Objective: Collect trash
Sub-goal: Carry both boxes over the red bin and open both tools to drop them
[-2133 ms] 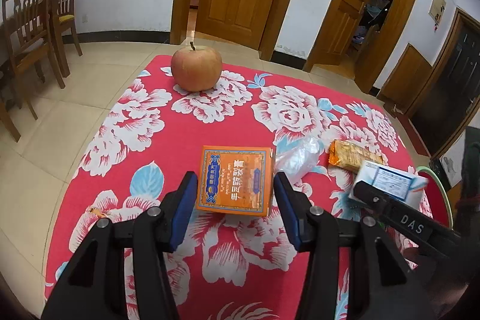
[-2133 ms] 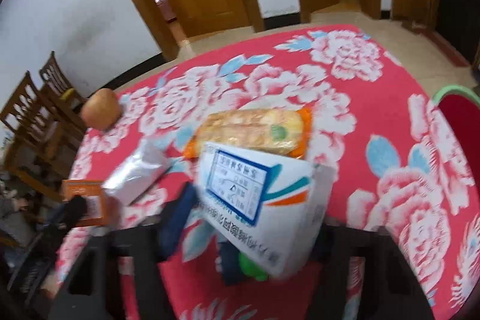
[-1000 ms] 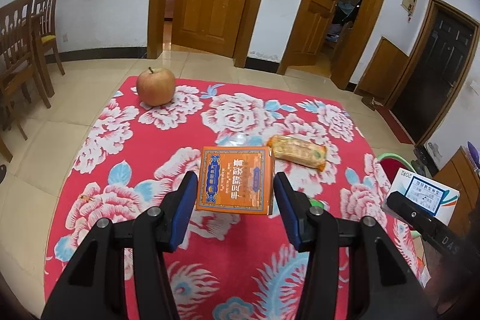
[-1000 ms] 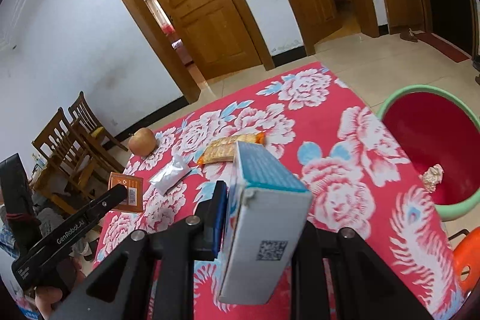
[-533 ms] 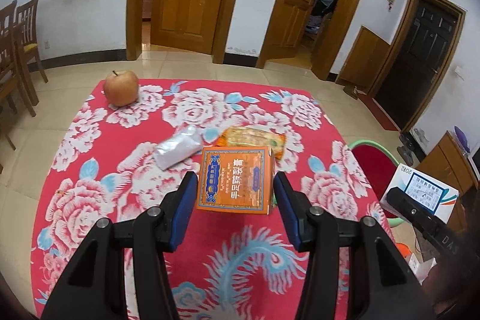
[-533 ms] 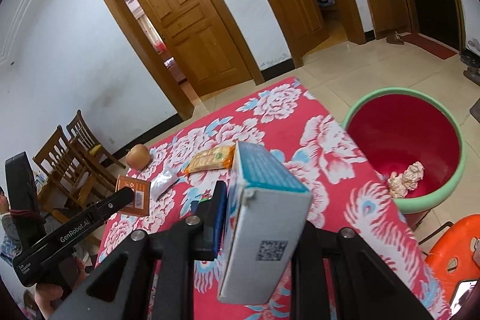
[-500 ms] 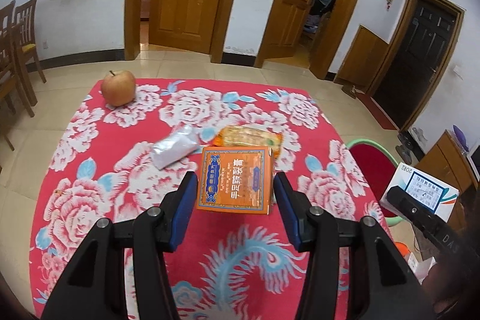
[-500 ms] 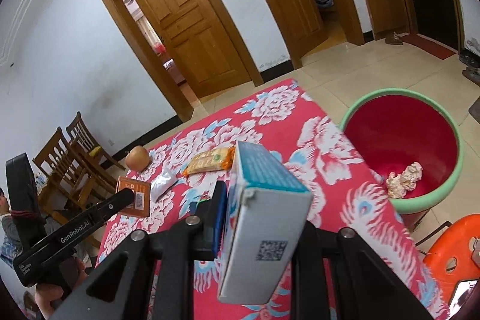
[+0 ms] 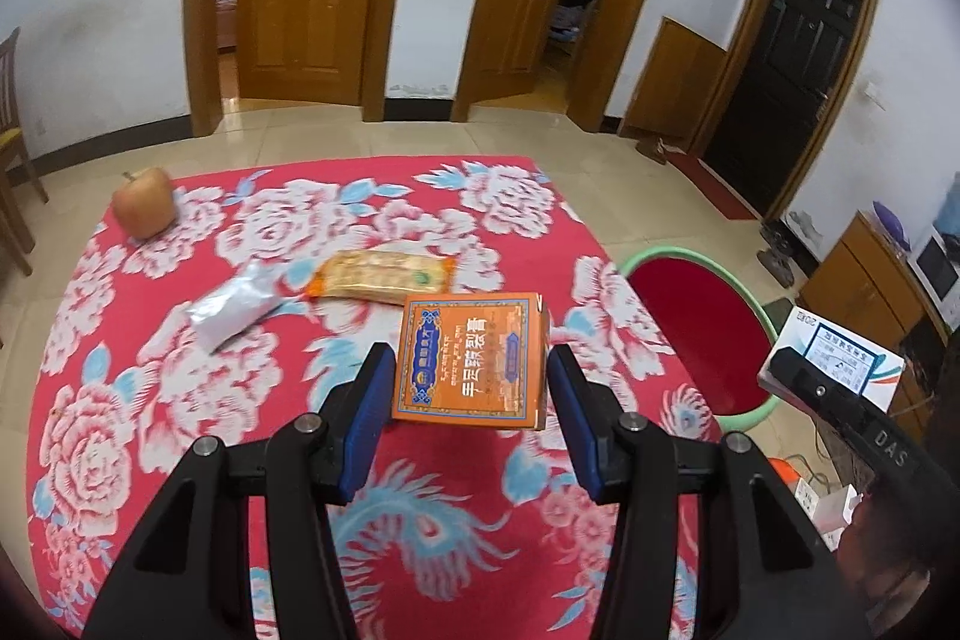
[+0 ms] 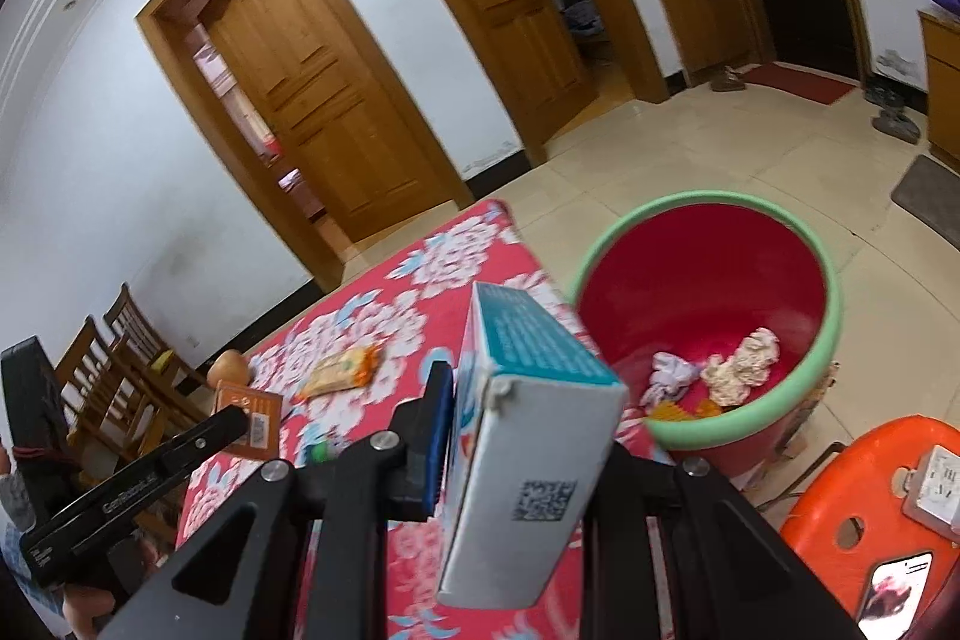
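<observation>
- The left gripper (image 9: 471, 400), black with blue pads, pinches a flat orange cardboard box with blue-framed gold lettering (image 9: 471, 358) by its two side edges and holds it in the air above the red tablecloth printed with white and blue flowers (image 9: 180, 400).
- The right gripper (image 10: 522, 454) is pressed onto a white cardboard box with a teal top and a QR code on its near end (image 10: 522, 466); the box stands on end between the pads, above the table's corner nearest the basin.
- The landmark here is a round red plastic basin with a pale green rim (image 10: 828, 340), standing on the floor just beside the table's corner.
- Inside the basin lie a beige crumpled paper wad (image 10: 741, 367), a whitish crumpled wad (image 10: 669, 376) just beside it, and some orange scraps at the near wall.
- On the cloth, well away from the basin, lies an orange-edged clear snack wrapper (image 9: 381, 274); a silvery foil packet (image 9: 234, 307) lies just past it, farther from the basin.
- A reddish-yellow apple (image 9: 144, 202) sits near the table's far corner, the one farthest from the basin.
- Just beside the basin, on its side away from the table, stands an orange plastic stool (image 10: 870, 508) with a small white box on its seat.
</observation>
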